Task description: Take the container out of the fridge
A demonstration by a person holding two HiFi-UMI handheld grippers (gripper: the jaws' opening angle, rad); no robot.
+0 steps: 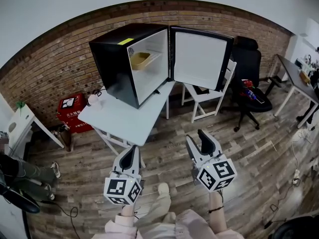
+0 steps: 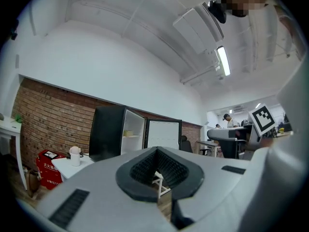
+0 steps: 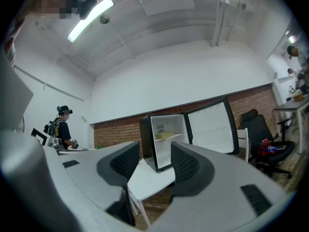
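A black mini fridge (image 1: 113,59) stands on a white table (image 1: 124,121) with its door (image 1: 199,59) swung wide open to the right. A shallow yellow container (image 1: 140,59) sits on the shelf inside it. Both grippers hang well short of the table, above the wooden floor, and point level towards the fridge. My left gripper (image 1: 131,152) is shut with nothing in it. My right gripper (image 1: 196,136) is open and empty. The right gripper view frames the fridge (image 3: 147,139) and the container (image 3: 164,136) between the jaws. The left gripper view has the container (image 2: 127,134) far off.
A small white jar (image 1: 93,100) stands on the table's left corner. A white folding chair (image 1: 209,103) and a black office chair (image 1: 251,78) stand right of the fridge. A red box (image 1: 72,111) sits by the brick wall. A desk (image 1: 294,78) is at far right.
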